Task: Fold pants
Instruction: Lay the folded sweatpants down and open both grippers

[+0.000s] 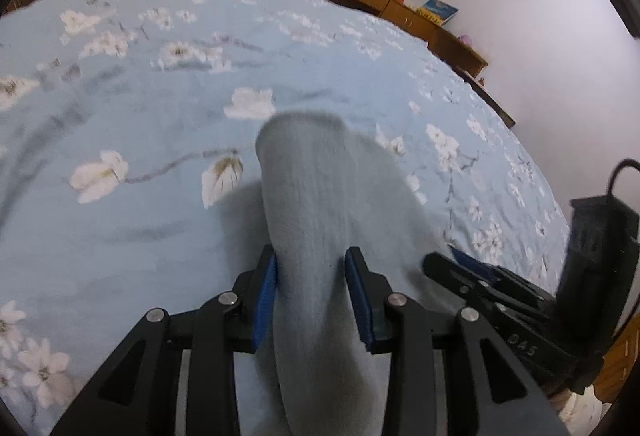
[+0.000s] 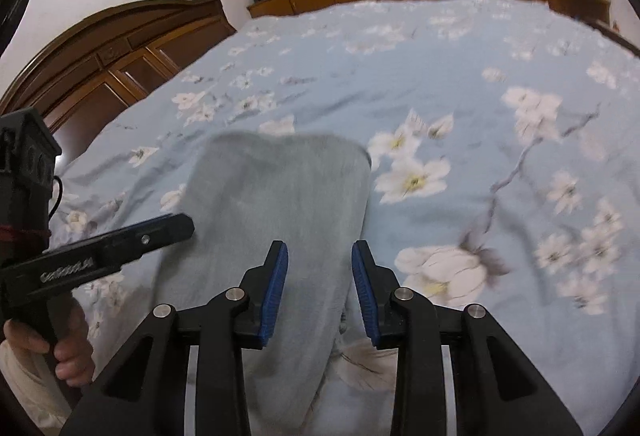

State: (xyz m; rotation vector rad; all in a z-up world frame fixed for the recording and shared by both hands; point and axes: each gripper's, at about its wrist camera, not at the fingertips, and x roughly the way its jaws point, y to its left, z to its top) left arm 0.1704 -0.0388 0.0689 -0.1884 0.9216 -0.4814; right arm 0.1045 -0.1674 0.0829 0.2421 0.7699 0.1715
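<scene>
Both grippers are pointing down at the bed. Left gripper is pinching a raised fold of the soft pale grey pants between its blue pads, low in the middle of the left wrist view. Right gripper is standing partly spread: the grey fabric is lying against the left pad while the right pad is clear of it, so I am gripping nothing there.

I am looking across the wide light-blue bedsheet printed with white blossoms, which is filling most of both views. The pants are lying on it, lower centre. At the upper left of the right wrist view, the dark wooden headboard is curving away. My hand is wrapping the left handle at the lower left.
</scene>
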